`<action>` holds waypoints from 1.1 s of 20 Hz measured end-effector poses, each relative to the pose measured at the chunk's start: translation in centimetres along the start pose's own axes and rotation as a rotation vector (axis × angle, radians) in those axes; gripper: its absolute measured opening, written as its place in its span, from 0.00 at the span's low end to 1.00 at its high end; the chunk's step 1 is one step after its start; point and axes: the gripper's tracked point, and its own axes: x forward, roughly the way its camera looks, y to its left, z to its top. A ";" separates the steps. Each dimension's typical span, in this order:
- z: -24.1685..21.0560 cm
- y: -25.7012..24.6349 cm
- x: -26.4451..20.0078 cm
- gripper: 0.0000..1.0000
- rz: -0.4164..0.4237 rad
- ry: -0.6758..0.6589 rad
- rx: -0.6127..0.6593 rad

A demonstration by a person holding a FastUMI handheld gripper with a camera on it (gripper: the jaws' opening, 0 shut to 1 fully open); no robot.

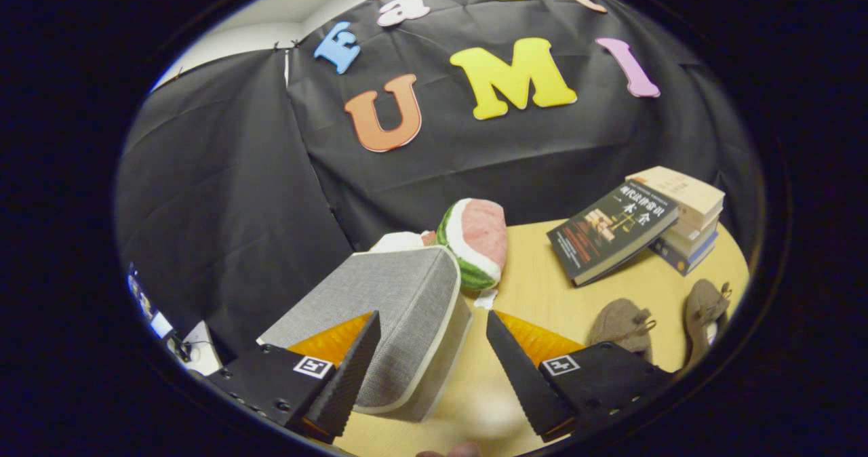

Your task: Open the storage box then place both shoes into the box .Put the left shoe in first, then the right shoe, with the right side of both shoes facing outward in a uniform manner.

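Two brown shoes [661, 321] still lie on the surface [542, 294] beyond your right finger, while your fingers [430, 369] stand open and empty around the closed grey box's [400, 308] corner, so nothing looks done yet.
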 end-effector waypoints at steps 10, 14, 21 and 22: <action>-2.1 0.6 3.1 0.97 0.064 0.033 0.206; -2.6 1.0 3.7 0.97 0.107 0.062 0.319; -3.2 2.6 4.2 0.92 0.175 0.144 0.401; -3.0 2.5 4.5 0.92 0.176 0.151 0.409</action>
